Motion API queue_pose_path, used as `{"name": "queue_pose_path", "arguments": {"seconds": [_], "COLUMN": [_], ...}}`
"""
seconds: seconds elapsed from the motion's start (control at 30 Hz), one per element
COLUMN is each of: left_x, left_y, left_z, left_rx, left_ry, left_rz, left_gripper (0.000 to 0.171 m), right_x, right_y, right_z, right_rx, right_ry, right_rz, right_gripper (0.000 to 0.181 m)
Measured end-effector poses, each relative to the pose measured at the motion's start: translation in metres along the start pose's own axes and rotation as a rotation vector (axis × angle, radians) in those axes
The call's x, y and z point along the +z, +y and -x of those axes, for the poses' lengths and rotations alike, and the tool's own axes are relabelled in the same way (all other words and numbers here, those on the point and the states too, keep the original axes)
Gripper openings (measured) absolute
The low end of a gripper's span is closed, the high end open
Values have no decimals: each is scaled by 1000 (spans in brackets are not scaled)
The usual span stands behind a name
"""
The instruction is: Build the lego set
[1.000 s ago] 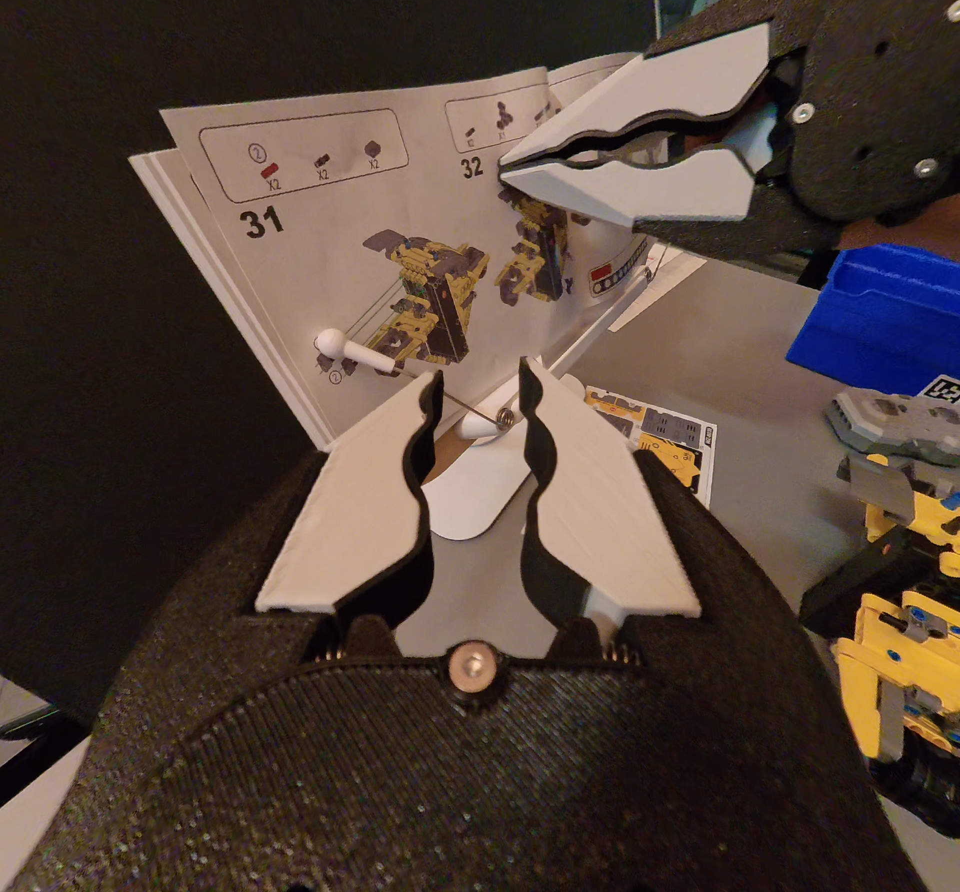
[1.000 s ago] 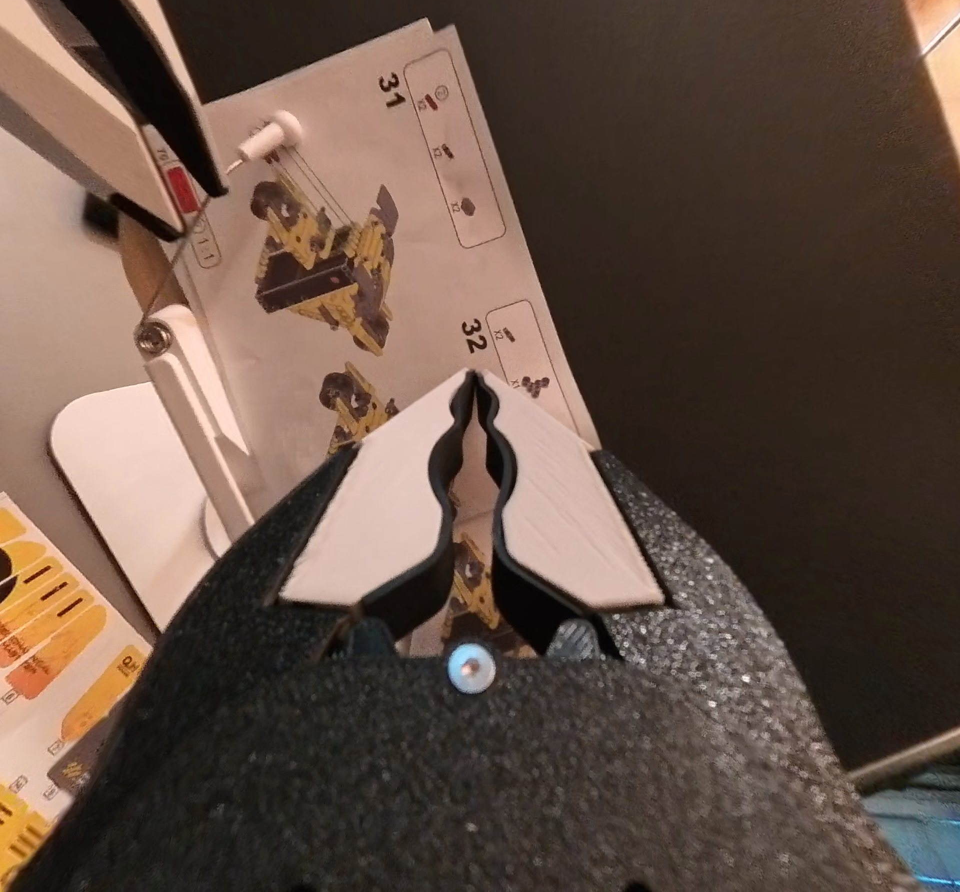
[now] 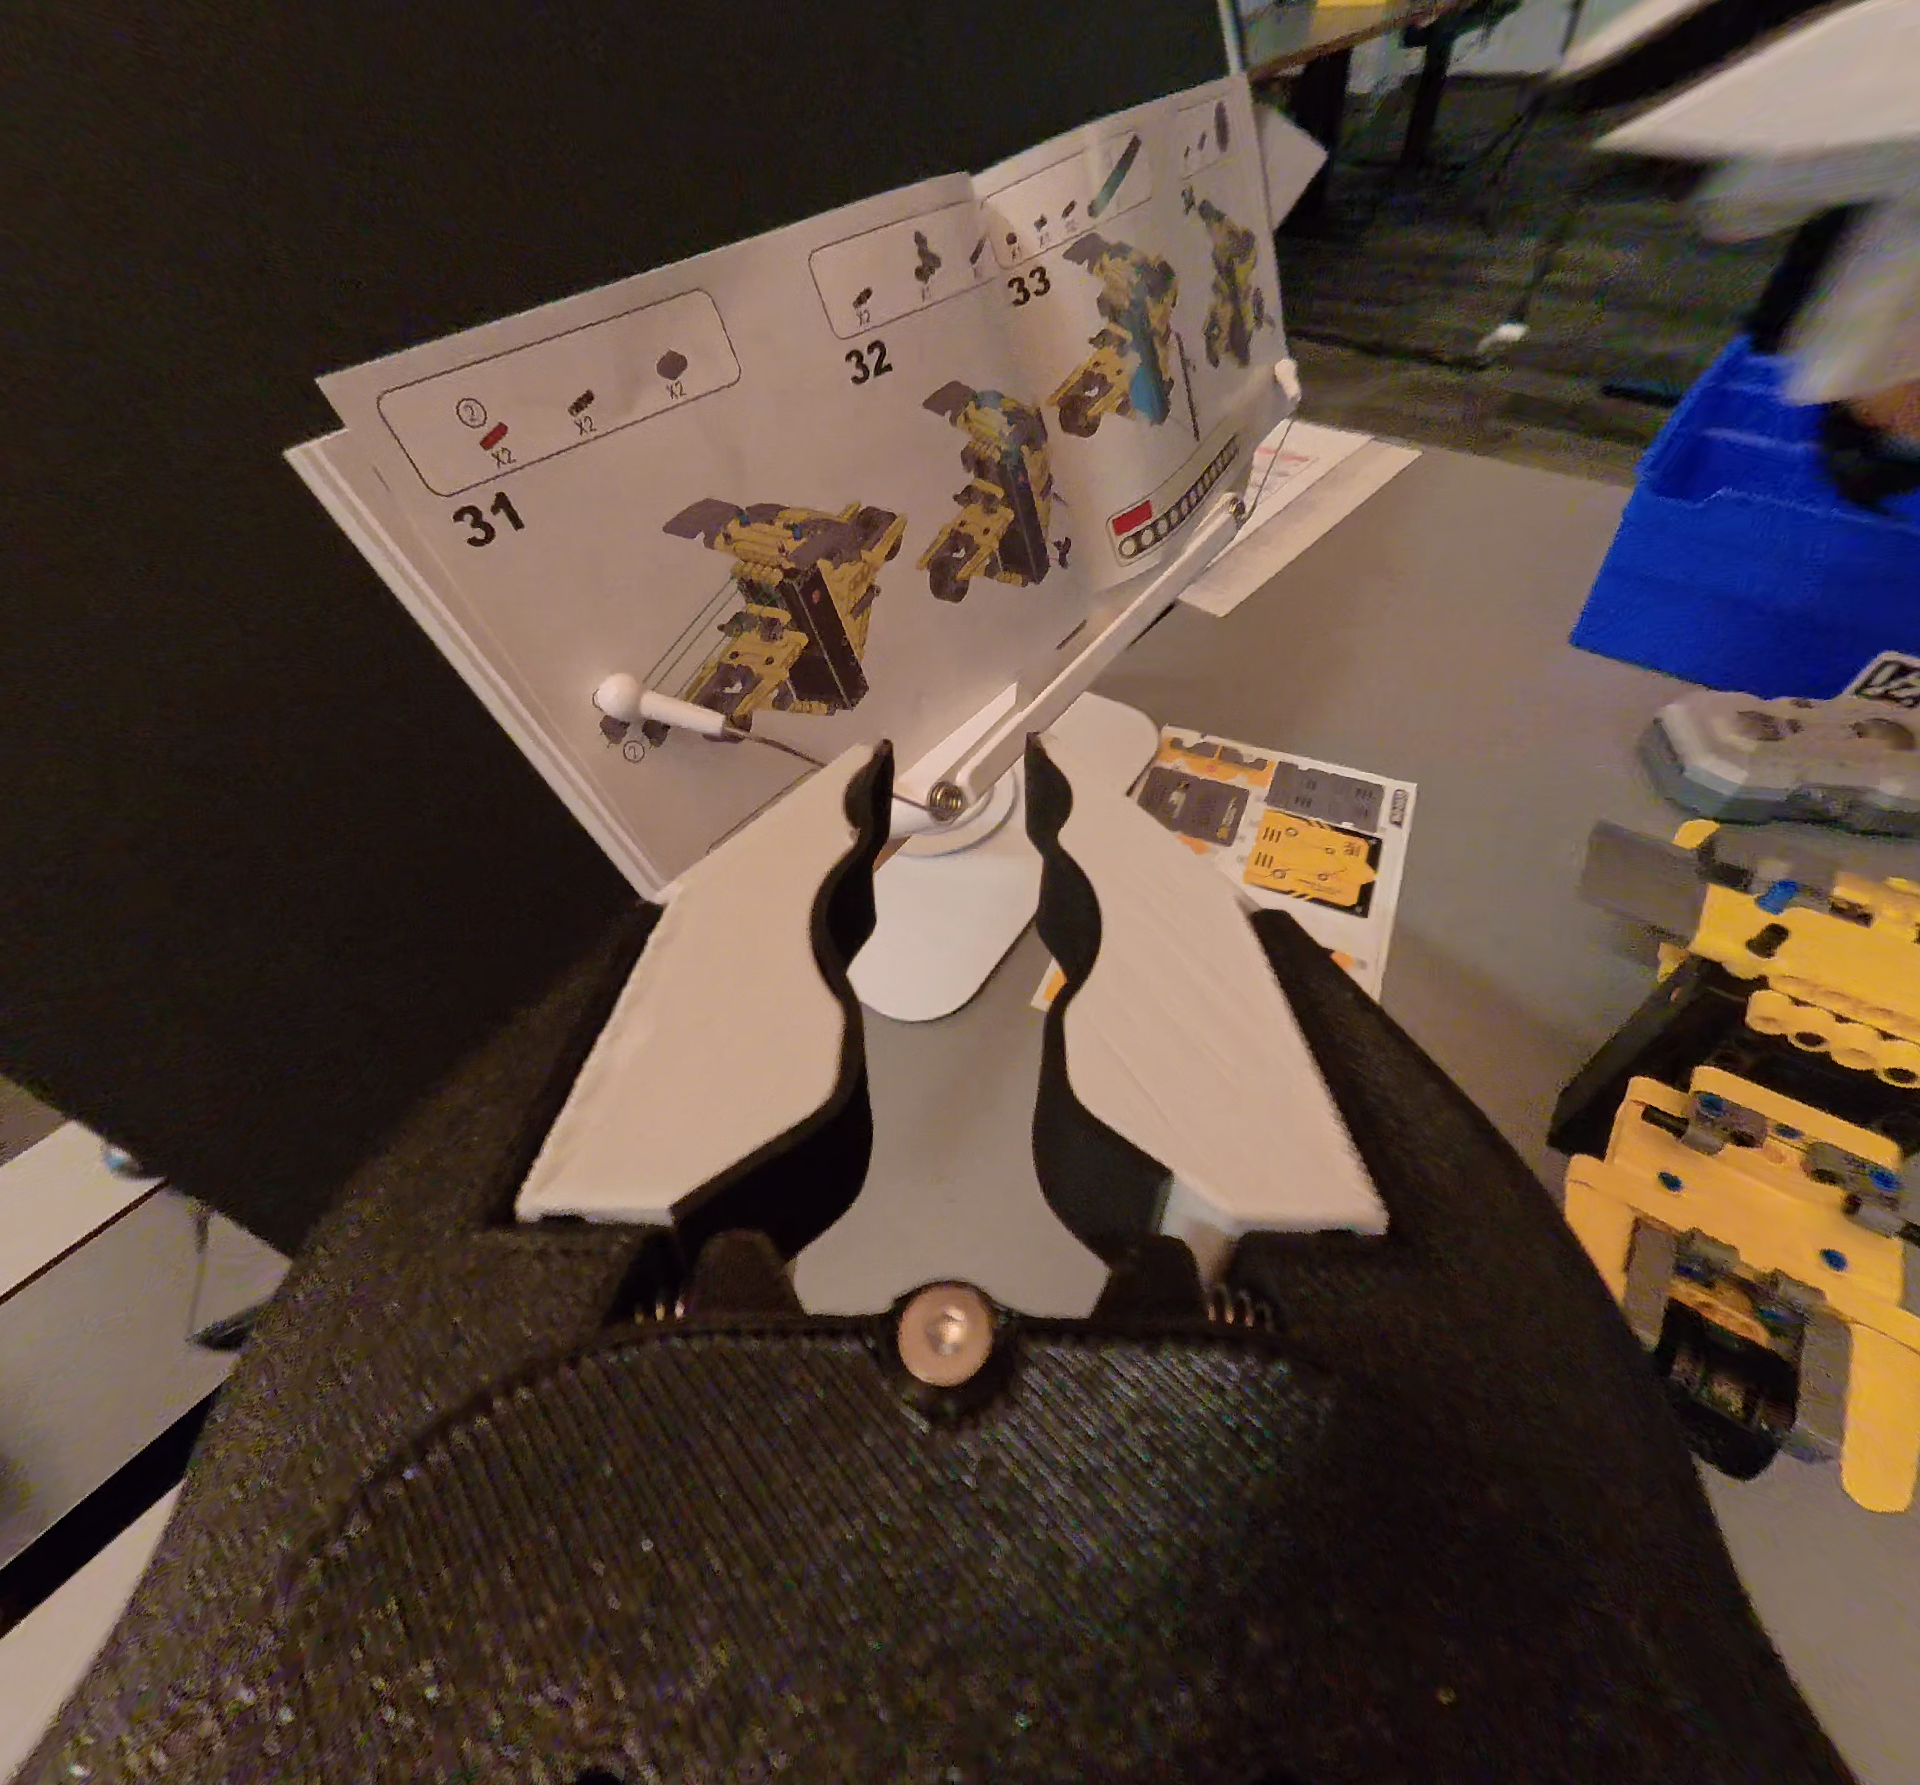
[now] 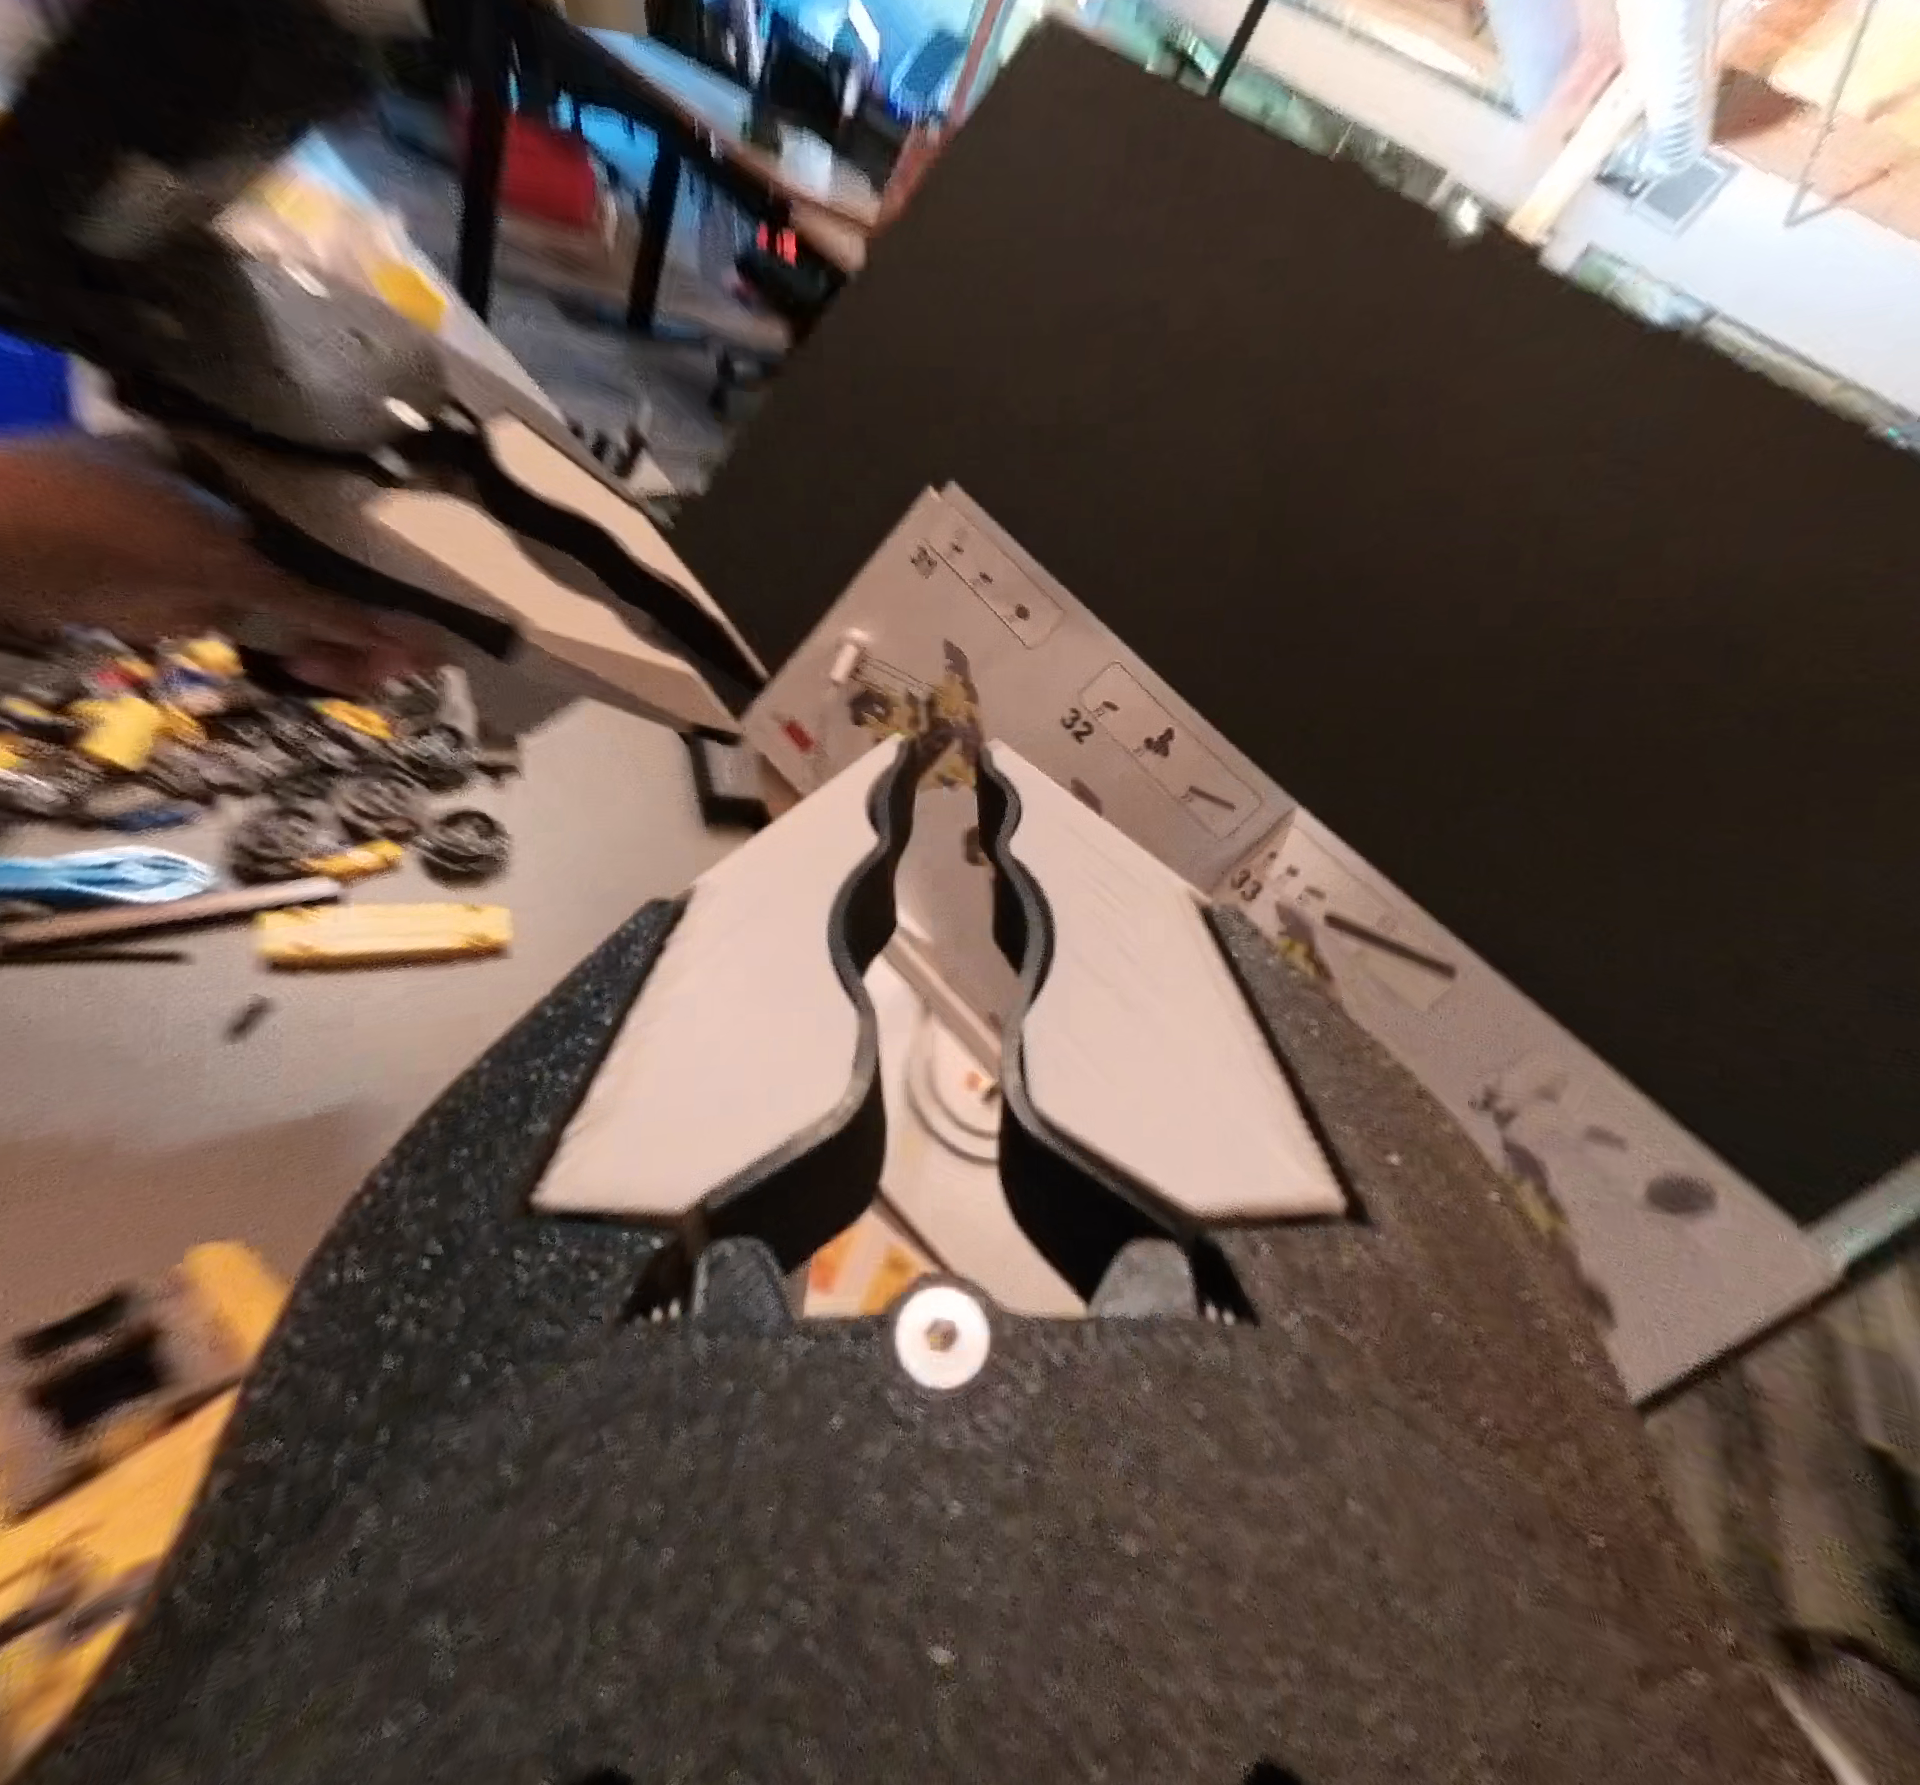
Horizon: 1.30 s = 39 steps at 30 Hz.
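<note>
An open instruction booklet (image 3: 790, 488) stands on a white stand (image 3: 935, 956) against a black backdrop, with thin clip arms across its pages. My left gripper (image 3: 958, 759) is open and empty, with its tips just in front of the stand's hinge. My right gripper (image 4: 941, 759) is slightly open and empty, and points at the booklet (image 4: 1164, 769) from a short way back. Its blurred fingers (image 3: 1787, 88) show at the top right of the left wrist view. The left gripper's fingers (image 4: 540, 592) show near the booklet's left page in the right wrist view.
A partly built yellow brick vehicle (image 3: 1766, 1164) and a grey piece (image 3: 1787, 759) sit to the right. A blue bin (image 3: 1745, 551) stands behind them. A sticker sheet (image 3: 1288, 831) lies by the stand. Loose bricks and wheels (image 4: 270, 790) and a yellow beam (image 4: 384, 935) lie on the grey table (image 4: 364, 1060). The grippers' ends are close to 12 cm from one another.
My right gripper was shut close against the booklet's right page; it has opened and pulled back and up. That page now shows in full. My left gripper has hardly moved.
</note>
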<state>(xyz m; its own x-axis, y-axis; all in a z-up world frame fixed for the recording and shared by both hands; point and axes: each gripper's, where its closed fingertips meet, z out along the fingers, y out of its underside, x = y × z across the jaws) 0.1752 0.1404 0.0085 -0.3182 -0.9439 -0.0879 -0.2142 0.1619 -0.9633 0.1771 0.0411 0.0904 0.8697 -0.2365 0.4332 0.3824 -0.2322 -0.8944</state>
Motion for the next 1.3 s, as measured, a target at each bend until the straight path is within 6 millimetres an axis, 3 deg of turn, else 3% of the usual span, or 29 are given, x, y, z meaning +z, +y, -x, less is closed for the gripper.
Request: {"name": "queue_pose_path", "arguments": {"seconds": [0.13, 0.23, 0.3, 0.33, 0.47, 0.57, 0.73, 0.77, 0.83, 0.93, 1.3], "left_x": [6, 19, 32, 34, 34, 34, 34, 34, 33, 32, 30], "left_y": [9, 14, 21, 21, 14, 17, 19, 20, 21, 23, 29], "left_z": [9, 43, 44, 46, 52, 57, 55, 52, 50, 50, 50], "left_rx": [-24, -246, -339, -358, -384, -385, -436, -453, -487, -484, -504], "left_ry": [-119, -327, -315, -330, -351, -364, -286, -253, -223, -224, -203], "left_rz": [35, -65, -102, -128, -180, -176, -165, -164, -161, -138, -49], "left_gripper": [25, 42, 46, 43, 33, 17, 12, 2, 0, 0, 0], "right_x": [-73, -123, -140, -137, -93, -37, 71, 88, 113, 129, 132], "right_y": [-2, 16, 18, 18, 15, 13, 49, 58, 70, 76, 85], "right_z": [20, 15, 13, 14, 3, -9, -28, -34, -39, -40, -25], "right_rx": [84, 13, 3, 0, -143, -267, -397, -393, -341, -265, -338], "right_ry": [96, 316, 380, 355, 267, 219, 178, 180, 156, 132, 96], "right_rz": [-146, -200, -241, -225, -82, -10, 172, 200, 229, 219, 208], "right_gripper": [10, 0, 0, 0, 0, 0, 0, 0, 0, 0, 0]}}
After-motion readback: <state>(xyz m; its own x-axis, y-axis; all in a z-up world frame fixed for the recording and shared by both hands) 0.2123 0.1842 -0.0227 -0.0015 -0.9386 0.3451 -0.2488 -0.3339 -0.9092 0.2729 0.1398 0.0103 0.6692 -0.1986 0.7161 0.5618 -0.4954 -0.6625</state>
